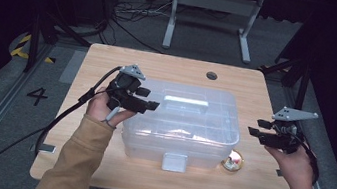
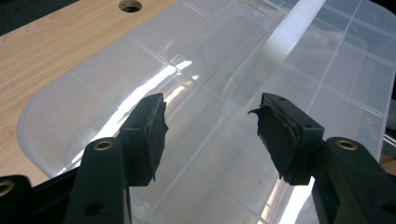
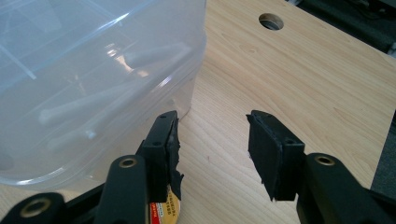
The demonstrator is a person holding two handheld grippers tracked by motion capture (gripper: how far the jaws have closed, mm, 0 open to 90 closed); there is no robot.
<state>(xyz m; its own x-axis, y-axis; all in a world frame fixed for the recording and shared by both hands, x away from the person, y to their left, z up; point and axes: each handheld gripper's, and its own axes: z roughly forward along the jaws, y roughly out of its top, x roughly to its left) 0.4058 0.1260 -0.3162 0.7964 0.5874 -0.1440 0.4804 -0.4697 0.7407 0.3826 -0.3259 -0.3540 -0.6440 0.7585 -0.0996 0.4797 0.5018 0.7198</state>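
Observation:
A clear plastic storage box (image 1: 201,135) with a lid stands in the middle of the wooden table (image 1: 170,67). A white handle (image 1: 185,100) lies flat on the lid and a white latch (image 1: 174,161) sits at the front. My left gripper (image 1: 148,99) hovers open over the lid's left end; in the left gripper view its jaws (image 2: 210,109) frame the clear lid (image 2: 93,107) and nothing is between them. My right gripper (image 1: 257,127) is open just right of the box, and its jaws (image 3: 212,135) hang over bare wood beside the box's corner (image 3: 70,70).
A small round labelled object (image 1: 233,161) lies on the table by the box's front right corner, and it peeks out under the jaw in the right gripper view (image 3: 164,209). A cable hole (image 1: 212,75) is near the table's far edge. Cables trail off the left side.

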